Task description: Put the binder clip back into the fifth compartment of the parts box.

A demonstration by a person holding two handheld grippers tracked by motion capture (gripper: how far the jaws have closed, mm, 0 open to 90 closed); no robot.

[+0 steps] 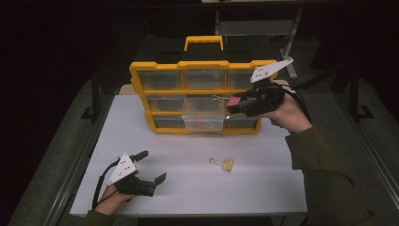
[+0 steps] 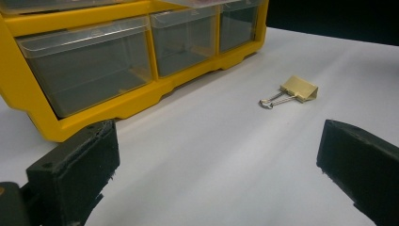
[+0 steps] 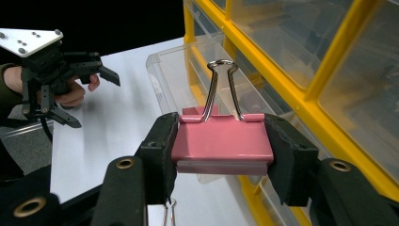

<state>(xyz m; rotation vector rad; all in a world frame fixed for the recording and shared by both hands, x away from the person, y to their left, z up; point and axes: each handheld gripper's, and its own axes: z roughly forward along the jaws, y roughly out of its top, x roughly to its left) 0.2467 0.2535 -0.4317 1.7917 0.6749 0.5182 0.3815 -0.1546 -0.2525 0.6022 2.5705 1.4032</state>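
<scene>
The right gripper (image 3: 221,155) pinches a pink clip (image 3: 222,143) between its two pads, one on each side. The clip's silver wire loops stick up past the jaws. The gripper holds the clip up in the air, in front of the yellow box (image 1: 202,84) of drawers at the far edge of the table (image 1: 188,188). One clear drawer (image 1: 203,121) in the bottom row is pulled out, and the clip is just above and beside it.

The left gripper (image 1: 153,165) sits low near the front left corner of the table. Its jaws are spread wide with nothing between them.

A gold clip (image 1: 225,163) lies flat on the table, near the middle, well apart from both grippers.
</scene>
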